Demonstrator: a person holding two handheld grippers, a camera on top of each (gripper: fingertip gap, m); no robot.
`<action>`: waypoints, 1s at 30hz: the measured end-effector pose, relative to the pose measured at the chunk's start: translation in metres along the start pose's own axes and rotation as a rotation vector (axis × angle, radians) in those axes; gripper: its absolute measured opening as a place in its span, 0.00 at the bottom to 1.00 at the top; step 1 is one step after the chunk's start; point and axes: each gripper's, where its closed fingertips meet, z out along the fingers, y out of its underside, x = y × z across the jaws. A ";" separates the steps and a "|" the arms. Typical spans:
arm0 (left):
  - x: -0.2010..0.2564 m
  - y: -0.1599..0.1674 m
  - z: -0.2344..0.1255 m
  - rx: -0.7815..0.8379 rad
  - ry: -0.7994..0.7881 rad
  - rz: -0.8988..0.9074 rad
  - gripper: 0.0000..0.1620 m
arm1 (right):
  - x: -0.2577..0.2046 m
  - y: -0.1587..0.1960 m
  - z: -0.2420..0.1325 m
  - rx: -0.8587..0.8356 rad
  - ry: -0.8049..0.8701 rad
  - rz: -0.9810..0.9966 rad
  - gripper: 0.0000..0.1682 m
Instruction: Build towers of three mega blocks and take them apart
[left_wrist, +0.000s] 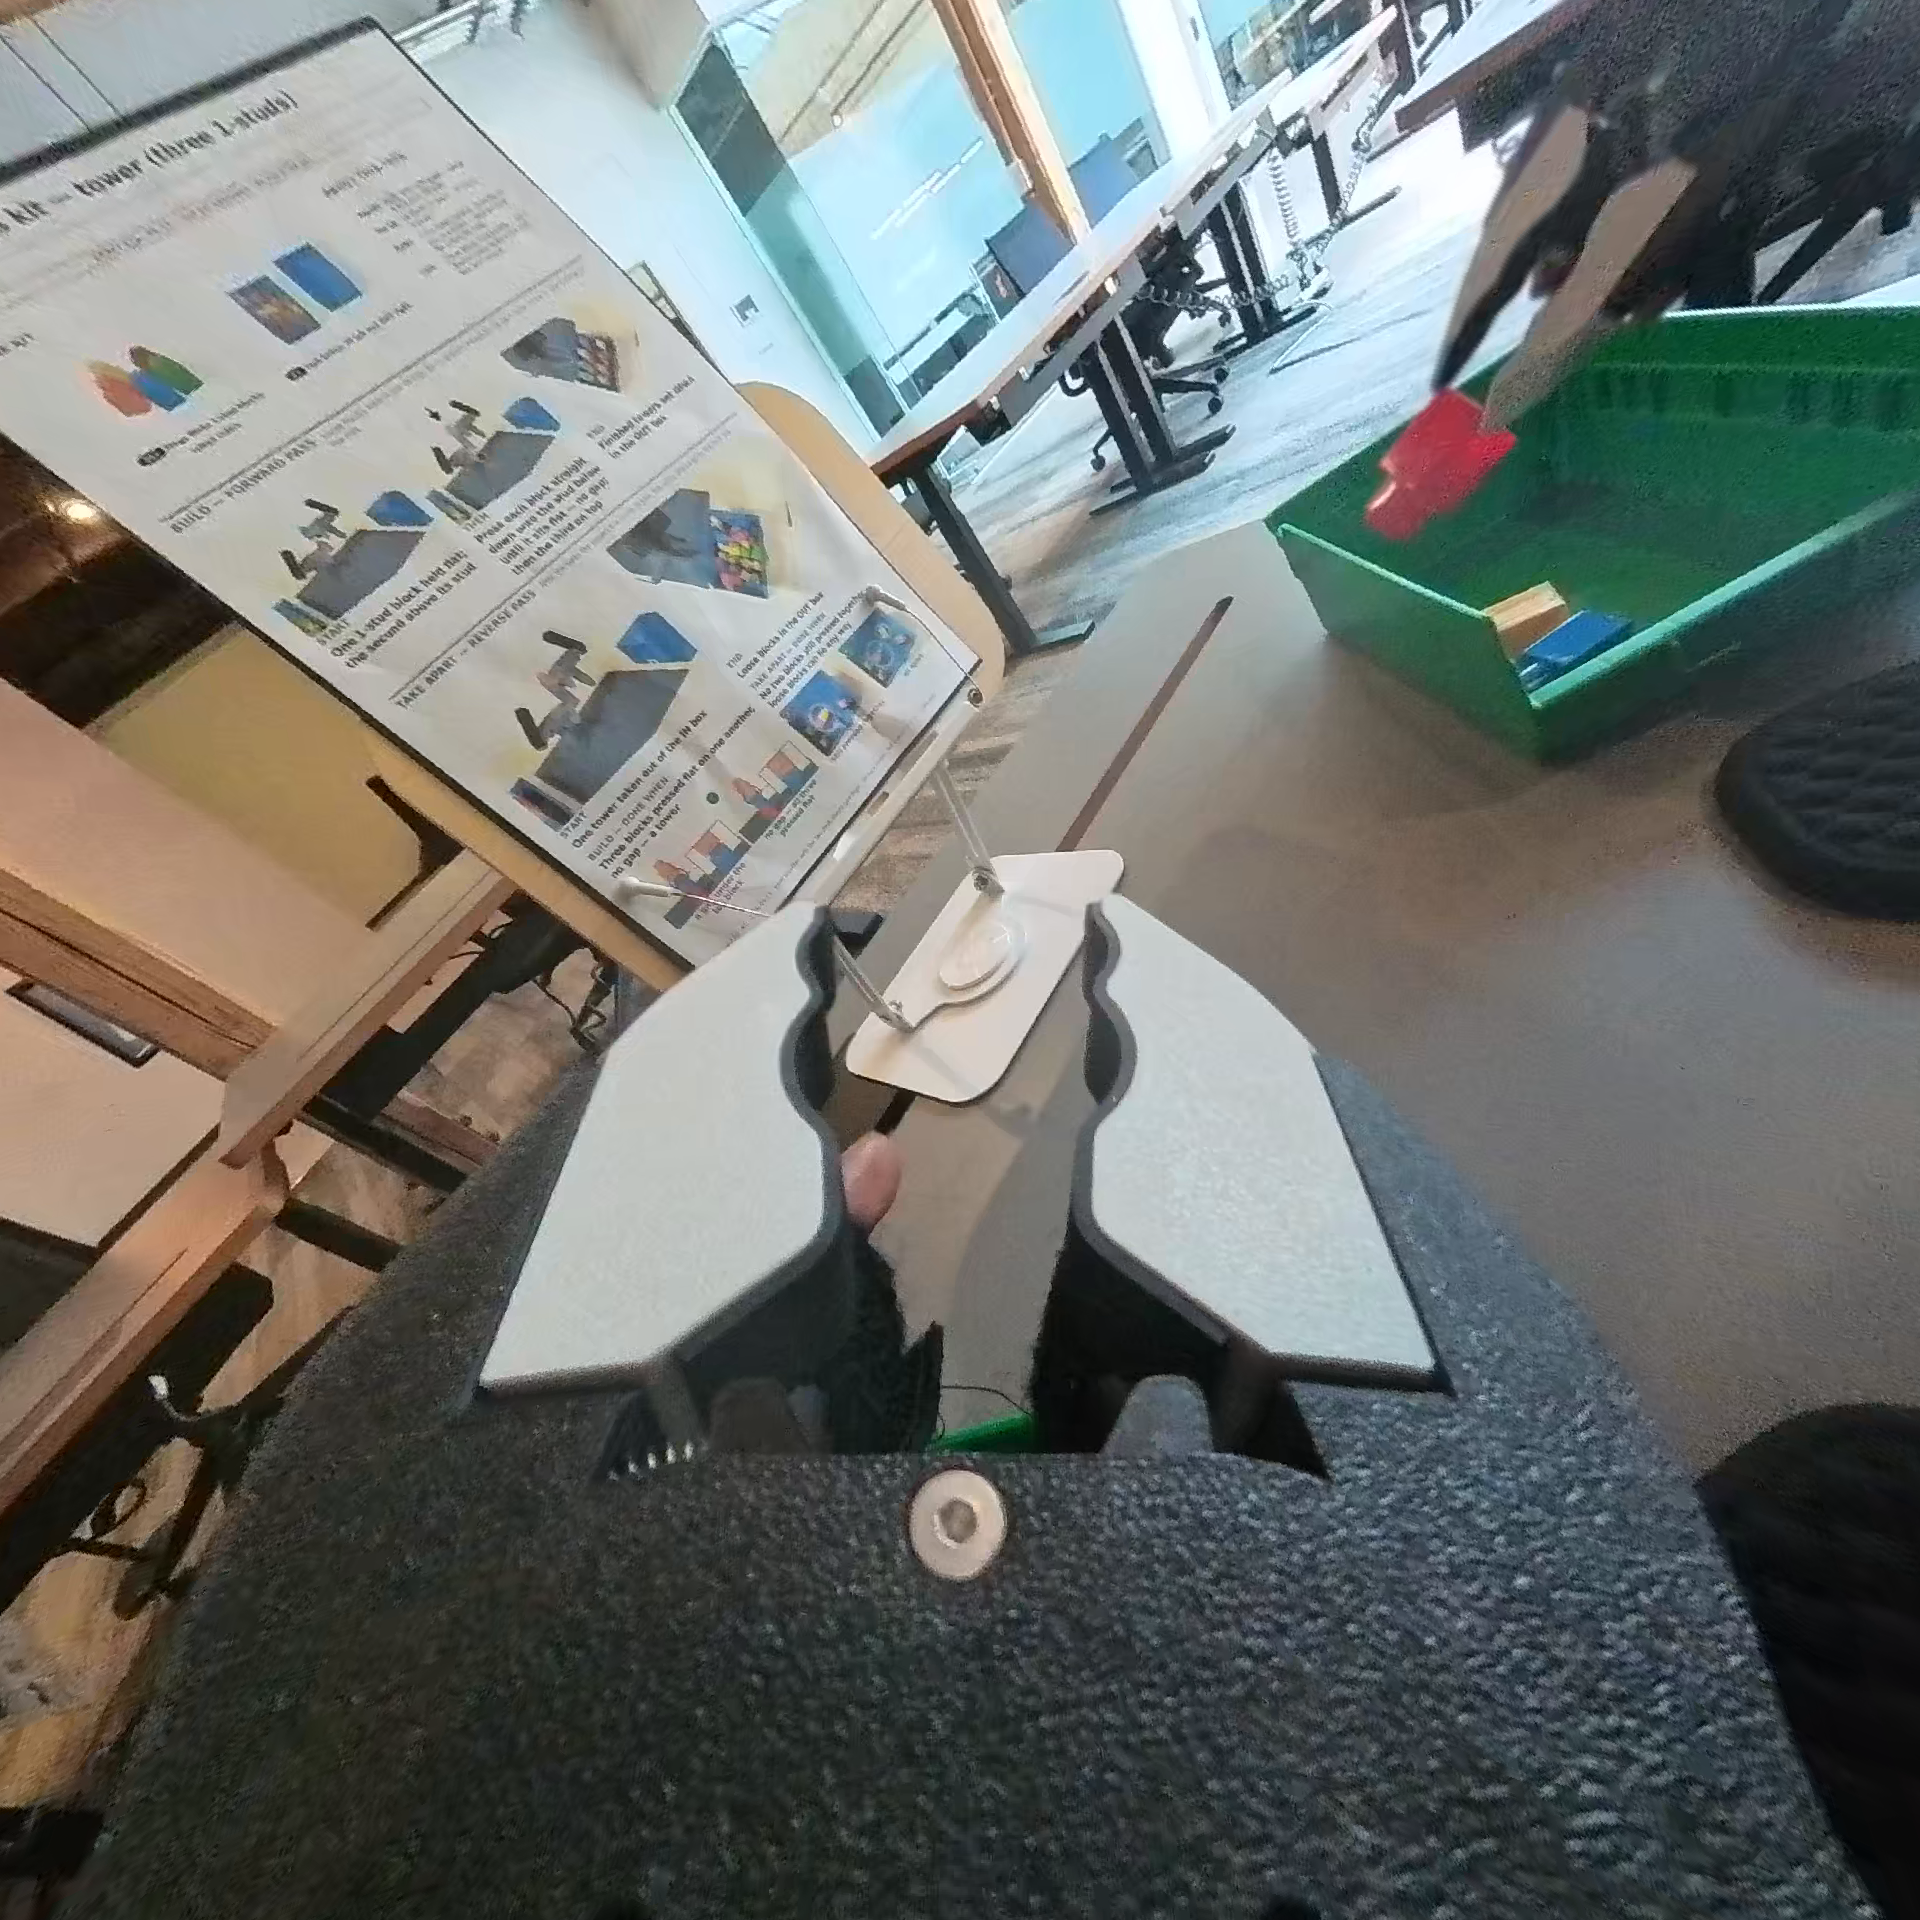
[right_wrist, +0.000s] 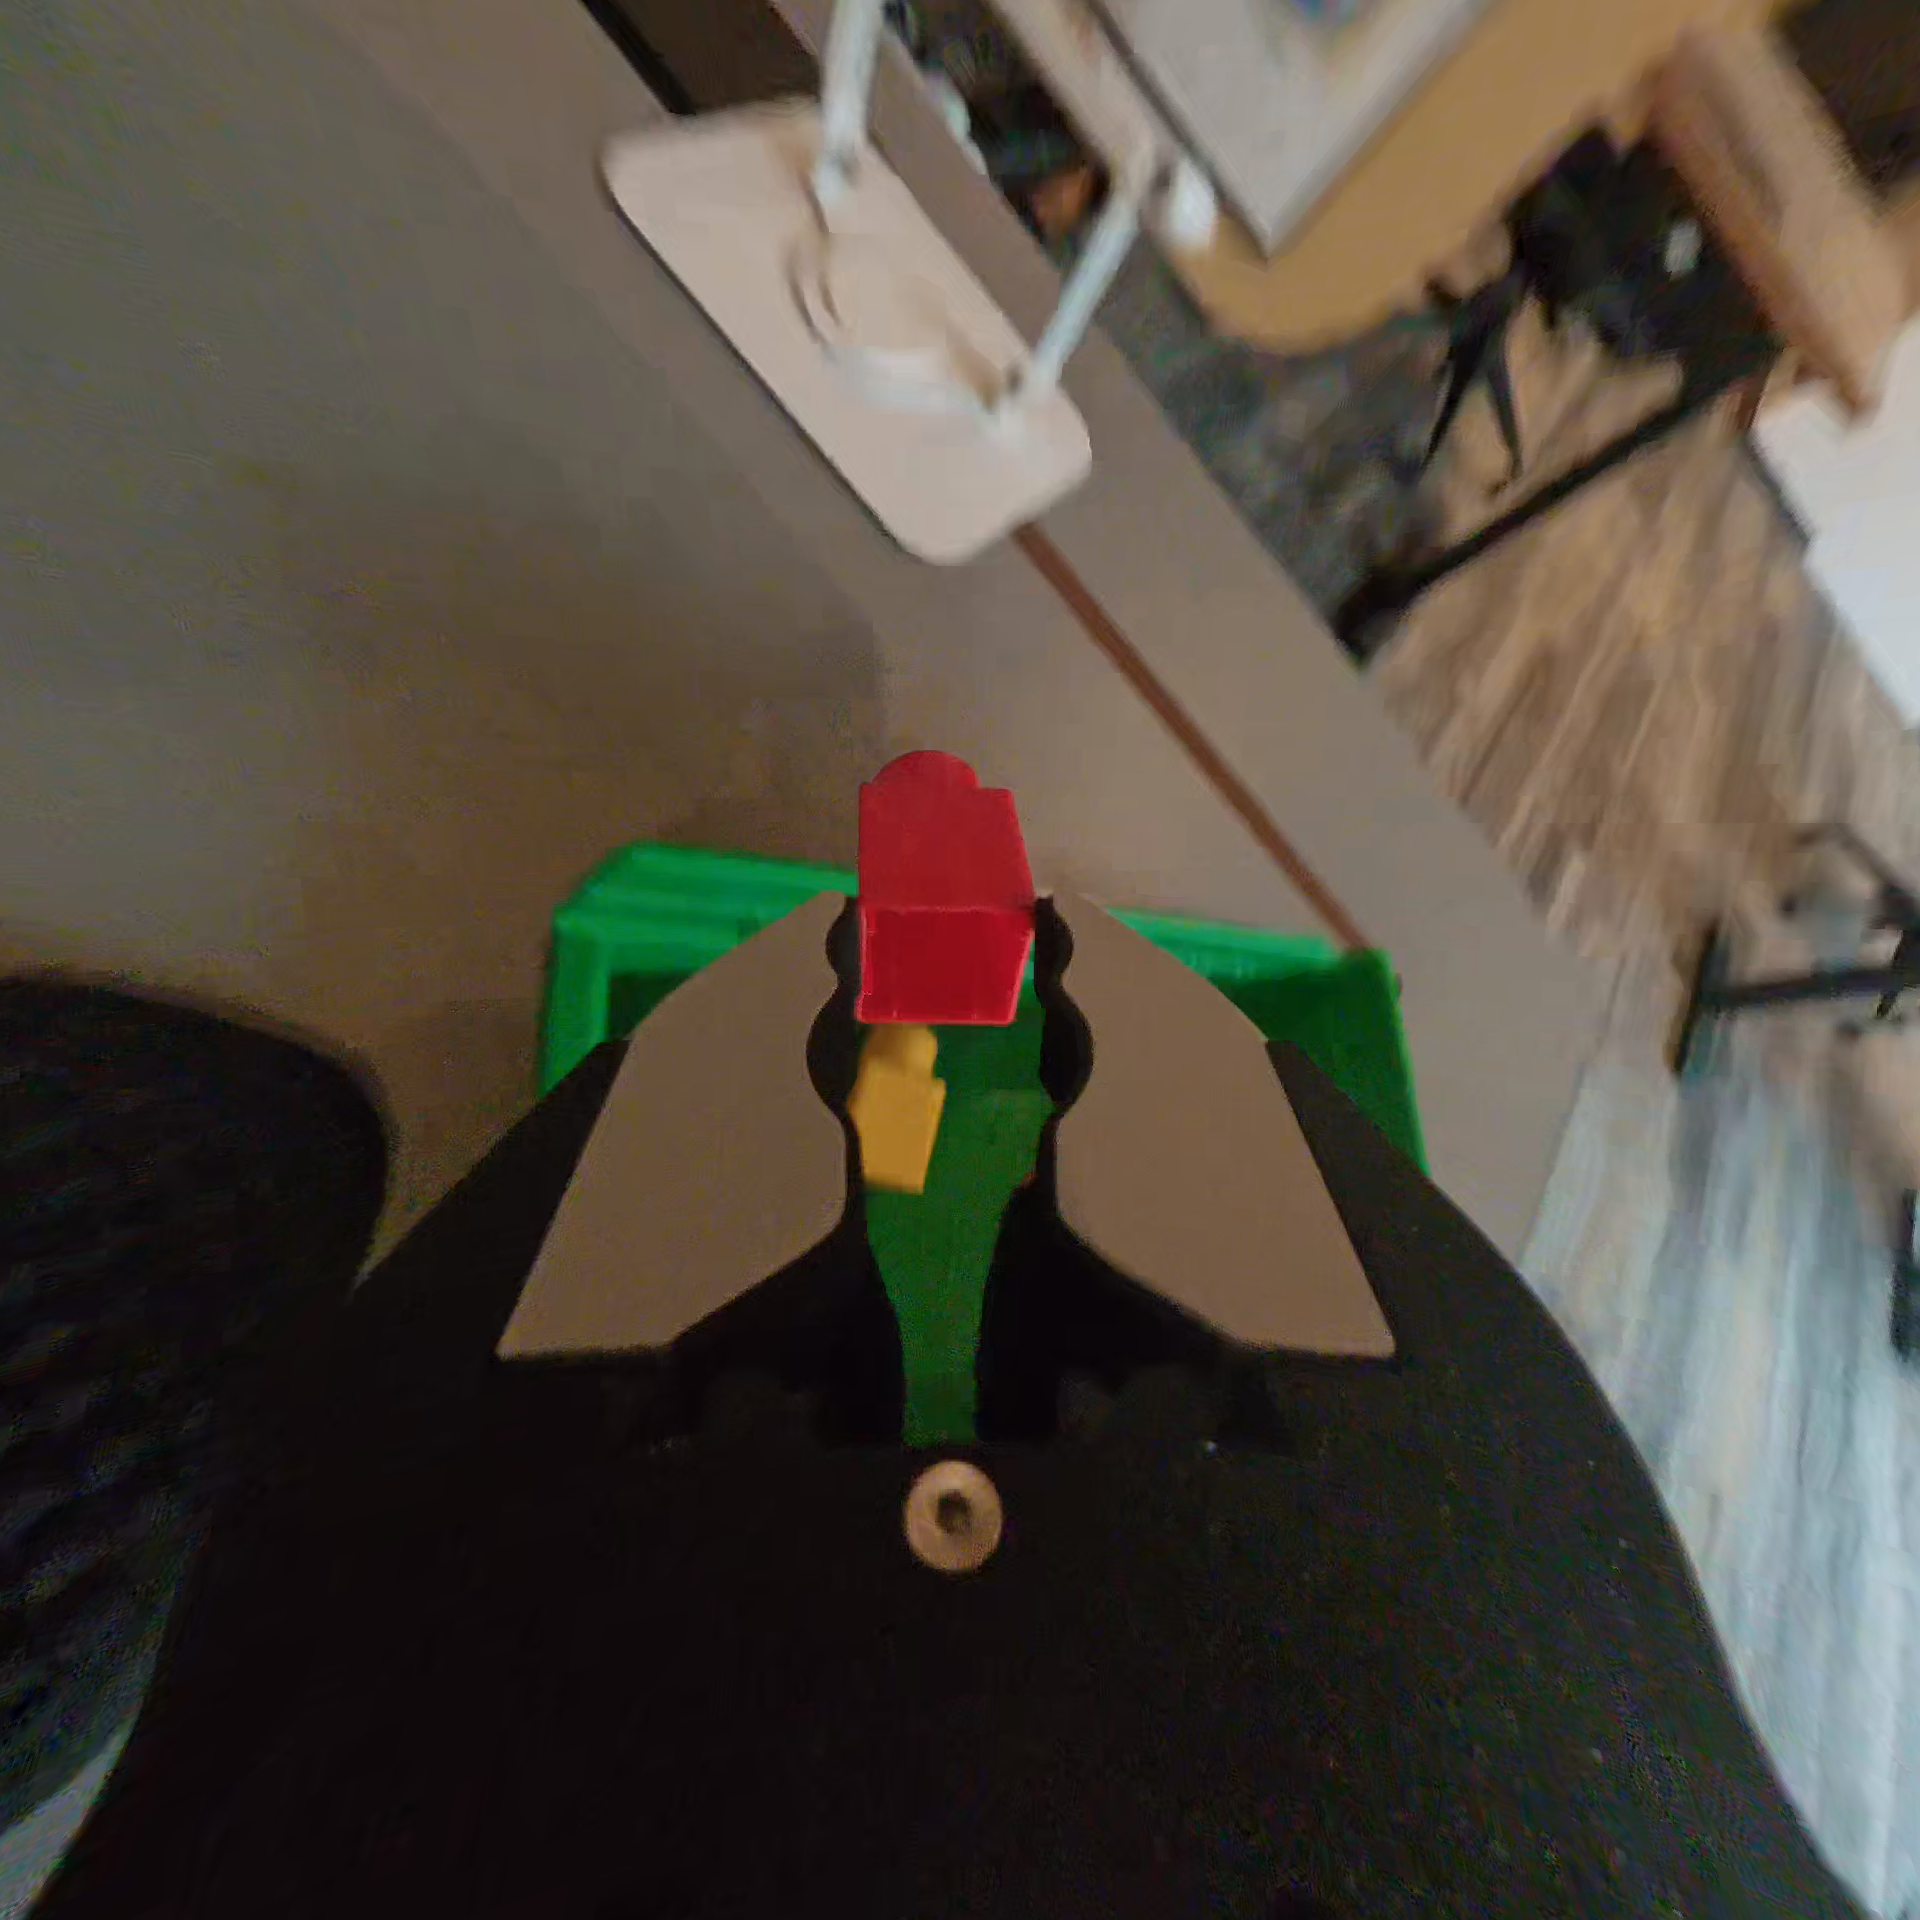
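My right gripper (right_wrist: 943, 920) is shut on a red one-stud block (right_wrist: 940, 904) and holds it in the air above a green bin (right_wrist: 665, 914). A yellow block (right_wrist: 896, 1112) lies in the bin below it. In the left wrist view the right gripper (left_wrist: 1470, 390) shows at the upper right with the red block (left_wrist: 1439, 473) over the green bin (left_wrist: 1704, 582), which holds a blue block (left_wrist: 1574, 644) and a tan block (left_wrist: 1527, 613). My left gripper (left_wrist: 956, 935) is open and empty above the grey table.
A white stand base (left_wrist: 987, 971) sits on the grey table (left_wrist: 1351, 987) just past my left fingertips and carries a tilted instruction board (left_wrist: 416, 468). A black round mat (left_wrist: 1829, 800) lies right of the bin. The table's far edge runs behind the stand. The gap from one gripper's tips to the other's is roughly 40 cm.
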 end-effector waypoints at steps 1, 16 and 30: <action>-0.001 -0.001 -0.001 0.004 -0.004 0.000 0.28 | 0.007 0.019 0.005 -0.048 0.008 0.050 0.19; -0.007 0.003 -0.006 0.008 -0.034 0.003 0.28 | 0.031 0.133 0.081 -0.361 0.115 0.447 0.19; -0.025 0.010 -0.010 -0.013 -0.104 -0.108 0.29 | 0.044 0.090 0.052 -0.252 0.223 0.467 0.31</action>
